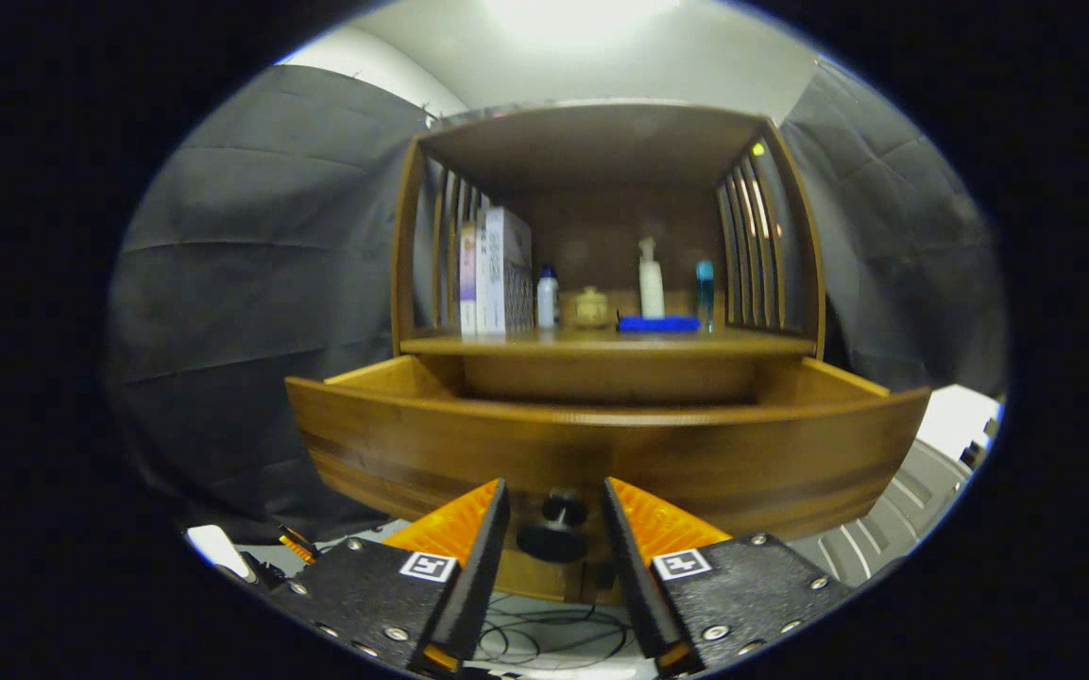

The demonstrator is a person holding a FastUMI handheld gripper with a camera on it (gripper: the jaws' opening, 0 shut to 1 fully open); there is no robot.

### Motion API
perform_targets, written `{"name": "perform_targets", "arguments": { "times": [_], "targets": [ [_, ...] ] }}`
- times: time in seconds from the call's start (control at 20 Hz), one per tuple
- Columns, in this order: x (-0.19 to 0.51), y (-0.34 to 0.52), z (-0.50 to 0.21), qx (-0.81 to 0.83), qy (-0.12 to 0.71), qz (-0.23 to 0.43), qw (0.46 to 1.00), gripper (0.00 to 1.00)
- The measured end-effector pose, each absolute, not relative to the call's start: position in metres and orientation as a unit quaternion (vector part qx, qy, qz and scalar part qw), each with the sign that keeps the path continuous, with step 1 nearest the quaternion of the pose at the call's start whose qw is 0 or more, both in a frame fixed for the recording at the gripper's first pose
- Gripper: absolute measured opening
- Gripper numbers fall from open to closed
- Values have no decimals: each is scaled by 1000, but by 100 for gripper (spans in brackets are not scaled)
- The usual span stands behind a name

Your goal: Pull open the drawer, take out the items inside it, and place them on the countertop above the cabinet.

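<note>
I count two boxes [497, 271], three bottles [651, 279], one small jar [590, 307], one flat blue item [658, 324], one drawer [601, 444], one knob [558, 524]

The single view rides on the gripper [555, 501] and looks forward along its two fingers, which stand apart on either side of the drawer knob [555, 527]. It sits low and close, facing the front panel of the pulled-out drawer [601, 453] square on. It looks level into the cabinet [605, 236], whose countertop [601, 343] sits beyond at mid height, small bottles and boxes on it.
</note>
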State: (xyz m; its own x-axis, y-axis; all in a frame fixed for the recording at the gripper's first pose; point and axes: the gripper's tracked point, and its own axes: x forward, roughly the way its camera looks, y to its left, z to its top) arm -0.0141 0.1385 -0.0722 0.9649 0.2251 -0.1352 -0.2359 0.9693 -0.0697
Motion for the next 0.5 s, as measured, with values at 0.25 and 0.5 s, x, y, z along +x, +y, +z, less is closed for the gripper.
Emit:
{"name": "perform_targets", "arguments": {
  "times": [0.25, 0.5],
  "targets": [
    [-3, 136, -20, -35, 32, 131, 990, 84],
    [48, 118, -4, -11, 98, 113, 989, 93]
  ]
}}
